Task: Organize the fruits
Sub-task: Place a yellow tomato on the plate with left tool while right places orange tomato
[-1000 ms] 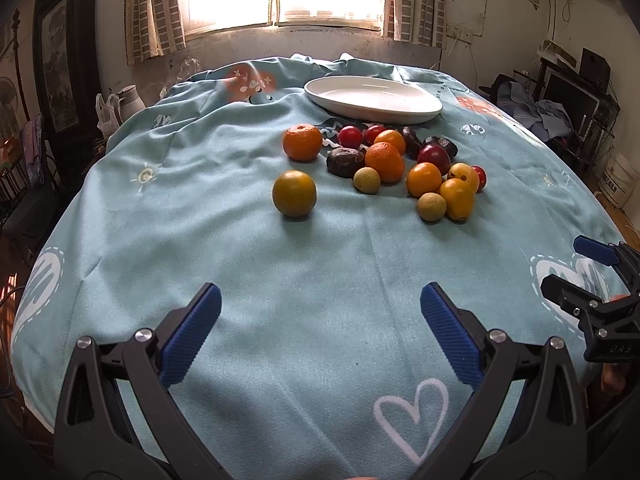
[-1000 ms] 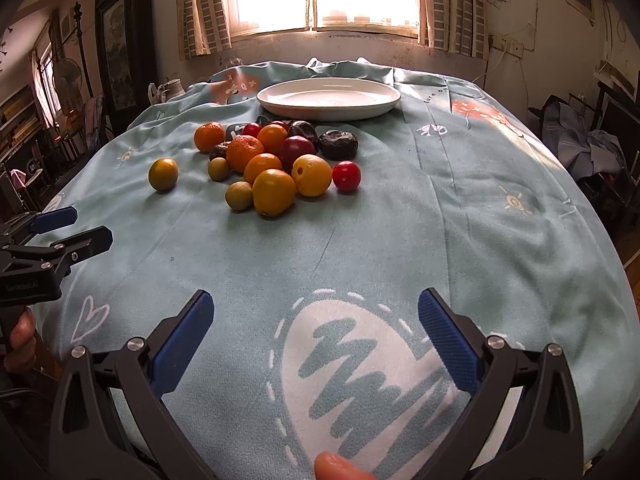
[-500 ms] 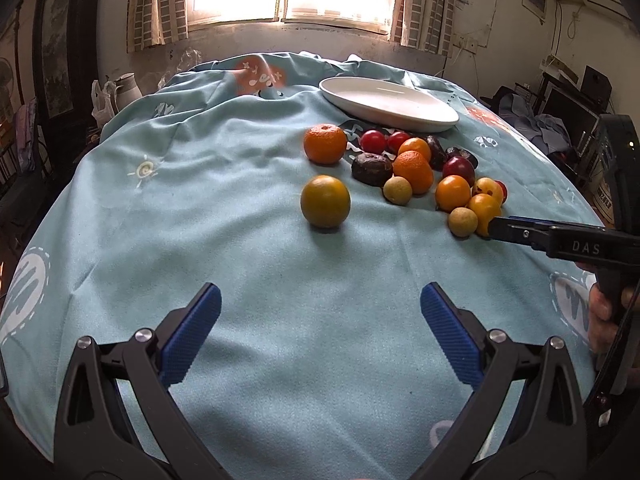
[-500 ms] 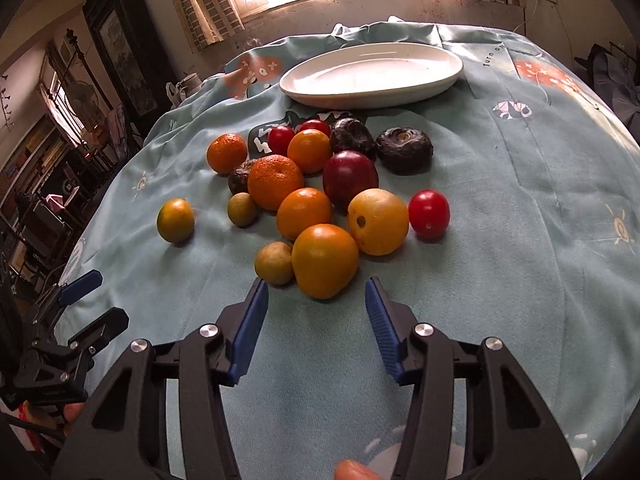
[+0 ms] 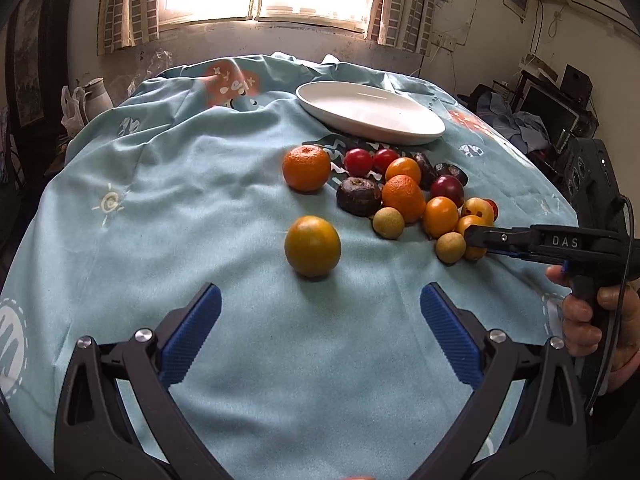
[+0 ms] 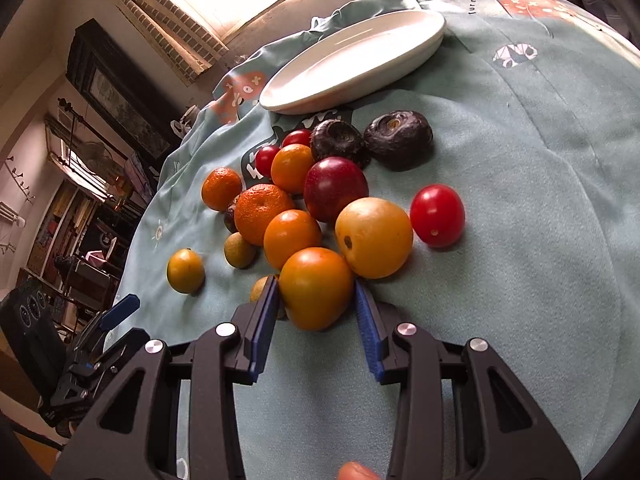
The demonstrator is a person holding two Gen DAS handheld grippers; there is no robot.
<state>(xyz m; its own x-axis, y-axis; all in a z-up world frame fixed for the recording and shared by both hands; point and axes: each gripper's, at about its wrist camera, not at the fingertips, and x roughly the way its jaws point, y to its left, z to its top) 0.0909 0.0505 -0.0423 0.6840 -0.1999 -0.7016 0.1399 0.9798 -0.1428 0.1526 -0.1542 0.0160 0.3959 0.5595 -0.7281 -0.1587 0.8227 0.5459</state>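
Orange fruit [image 6: 316, 286] sits between the pads of the right tongs [image 6: 317, 304], at the near edge of the fruit pile on the table [image 6: 540, 240]. The jaws have just been closing on it; both blue pads look to be touching its sides, so I read it as gripped, though only lightly seated. It still rests on the cloth.

Crowding around the grip:
- Yellow fruit [image 6: 374, 236] just past the right pad, touching the orange one.
- Another orange fruit [image 6: 292, 236] straight ahead, touching too.
- Small tan fruit [image 6: 262, 288] tucked just outside the left pad, mostly hidden.
- Red tomato [image 6: 437, 215] further right, clear of the pads.

To do this step well, my take:
- Finish the squeeze gently. The skin looks smooth and round, so it could squirt forward out of the pads if they sit too close to the tips.
- Lift straight up before travelling; dragging sideways would likely roll the yellow and tan neighbours.
- Then carry forward over the pile to the white plate [image 6: 352, 62], well beyond the fruit, and set it down low so it does not roll off the shallow rim.

Left tongs [image 5: 320, 332] are wide open, nothing between them, hovering over bare cloth. A lone yellow-orange fruit [image 5: 313, 246] lies just ahead of them, apart from the pile, and looks the obvious pick for that side.
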